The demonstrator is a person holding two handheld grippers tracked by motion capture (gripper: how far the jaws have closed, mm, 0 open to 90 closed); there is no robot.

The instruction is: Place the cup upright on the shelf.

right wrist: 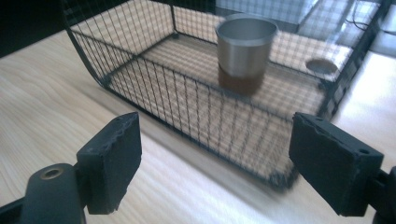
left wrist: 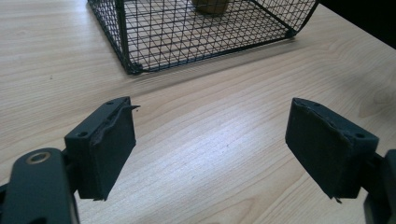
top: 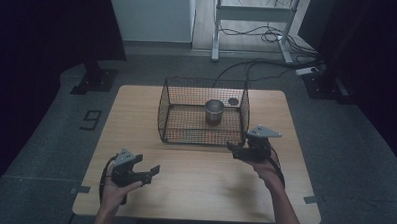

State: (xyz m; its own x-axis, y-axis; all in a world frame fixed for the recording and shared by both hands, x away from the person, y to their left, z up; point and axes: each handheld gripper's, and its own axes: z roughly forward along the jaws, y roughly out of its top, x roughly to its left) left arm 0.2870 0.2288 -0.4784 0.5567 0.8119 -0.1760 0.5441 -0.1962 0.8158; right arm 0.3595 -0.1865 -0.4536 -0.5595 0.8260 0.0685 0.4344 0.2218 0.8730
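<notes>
— Where did the metal cup (top: 214,111) stand?
— Upright inside the wire basket (top: 172,122), at the table's (top: 135,140) far middle.
— And the tools?
— The left gripper (top: 145,174) and right gripper (top: 233,149) were both spread wide, holding nothing.

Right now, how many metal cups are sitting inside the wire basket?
1. A single metal cup stands upright on the floor of the wire basket, toward its far right part, apart from the walls. The mesh is see-through, so nothing else seems hidden inside.
</notes>
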